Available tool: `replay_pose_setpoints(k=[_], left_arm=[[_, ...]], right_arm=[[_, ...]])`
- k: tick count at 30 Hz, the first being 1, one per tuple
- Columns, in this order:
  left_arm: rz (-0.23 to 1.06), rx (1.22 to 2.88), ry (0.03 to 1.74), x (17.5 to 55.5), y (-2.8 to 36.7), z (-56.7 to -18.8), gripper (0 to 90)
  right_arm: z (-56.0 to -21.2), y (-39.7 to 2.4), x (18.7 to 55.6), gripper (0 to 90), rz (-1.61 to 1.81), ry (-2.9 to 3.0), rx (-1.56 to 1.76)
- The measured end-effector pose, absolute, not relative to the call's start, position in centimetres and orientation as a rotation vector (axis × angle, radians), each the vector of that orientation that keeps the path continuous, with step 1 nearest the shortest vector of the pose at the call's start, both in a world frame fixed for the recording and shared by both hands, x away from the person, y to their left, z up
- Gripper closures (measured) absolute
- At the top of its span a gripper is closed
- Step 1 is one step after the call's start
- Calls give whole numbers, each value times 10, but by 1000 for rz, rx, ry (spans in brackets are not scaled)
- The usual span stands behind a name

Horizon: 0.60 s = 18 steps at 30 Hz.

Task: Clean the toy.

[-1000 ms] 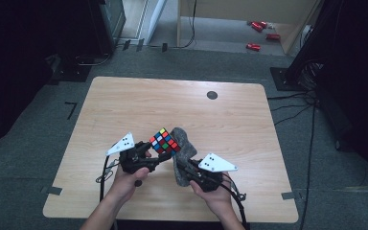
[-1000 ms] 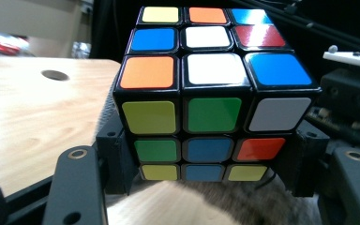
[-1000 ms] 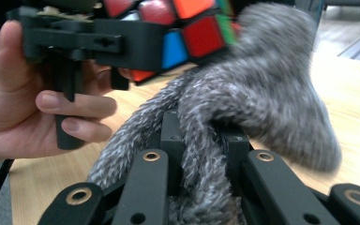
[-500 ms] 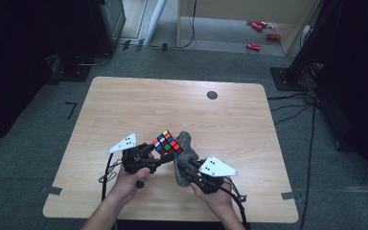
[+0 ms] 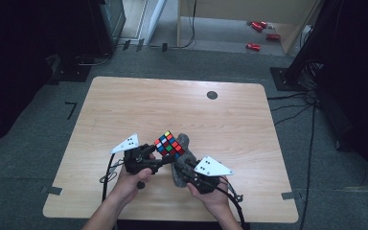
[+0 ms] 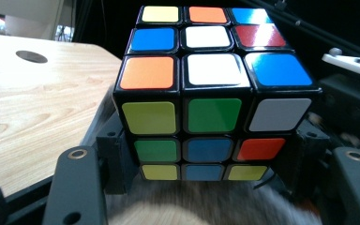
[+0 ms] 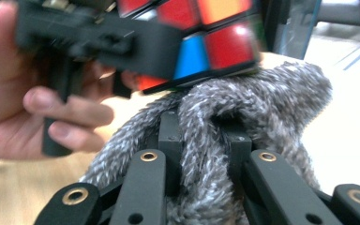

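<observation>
A scrambled colour cube (image 5: 169,144) (image 6: 206,98) is clamped between the jaws of my left gripper (image 5: 159,152) (image 6: 206,164), held above the table near its front middle. Just to its right, my right gripper (image 5: 181,165) (image 7: 204,140) is shut on a grey fuzzy cloth (image 5: 179,158) (image 7: 243,117), bunched between its jaws. The cloth presses against the underside of the cube (image 7: 201,33). In the right gripper view, the other hand (image 7: 23,93) grips the left gripper's handle. Grey fuzz also shows beneath the cube in the left gripper view.
The wooden table (image 5: 172,105) has a dark round hole (image 5: 212,95) toward its far right. Cables trail off the front edge by both hands. Red items (image 5: 254,46) lie on the floor beyond the table. Bare wood spreads across the far half.
The cube and cloth have shifted slightly and turned a little between the two hands. Both hands stay at the same spot near the front edge.
</observation>
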<state>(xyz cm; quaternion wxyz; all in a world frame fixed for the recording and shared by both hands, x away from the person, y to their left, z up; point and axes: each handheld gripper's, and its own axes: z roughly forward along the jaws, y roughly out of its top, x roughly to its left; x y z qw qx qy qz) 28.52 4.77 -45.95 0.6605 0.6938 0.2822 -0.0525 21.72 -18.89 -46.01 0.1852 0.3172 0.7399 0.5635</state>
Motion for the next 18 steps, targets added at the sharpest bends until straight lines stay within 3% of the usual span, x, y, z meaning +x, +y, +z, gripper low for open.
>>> replay_pose_setpoints(k=[5, 12, 18], left_arm=[[-115, 1575, 645, 286, 49, -459, 353], [-118, 1576, 652, 287, 49, -460, 353], [-111, 1605, 655, 287, 47, -461, 353]], right_arm=[[-465, -175, 211, 751, 1554, 2158, 798], [-456, -202, 222, 752, 1627, 2021, 975], [-466, -177, 214, 739, 1585, 2147, 865]])
